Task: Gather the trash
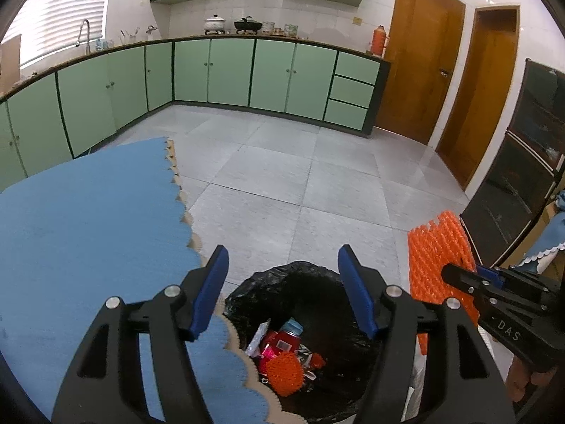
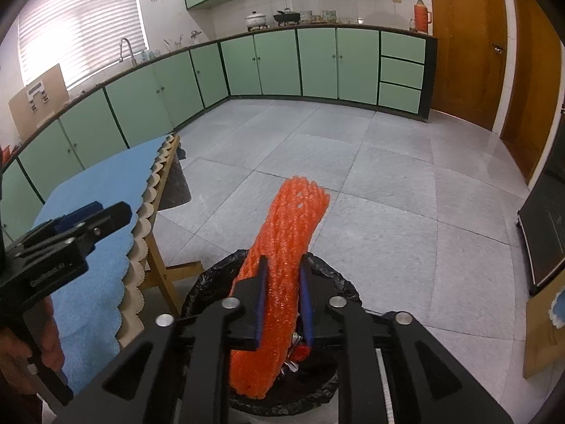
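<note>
Floor tiles fill mid-frame; at left, a table under a blue cloth [image 1: 88, 219]. Lower centre sits the black-lined trash bin [image 1: 300, 275], already holding wrappers and an orange foam net [image 1: 284, 376]. Spread and empty, the left gripper [image 1: 282, 293] hangs above it, likely just emptied. Directly over the bin, seemingly for dropping, the right gripper [image 2: 282, 300] brackets another orange foam net sleeve [image 2: 282, 265], jaws loosely against it.
</note>
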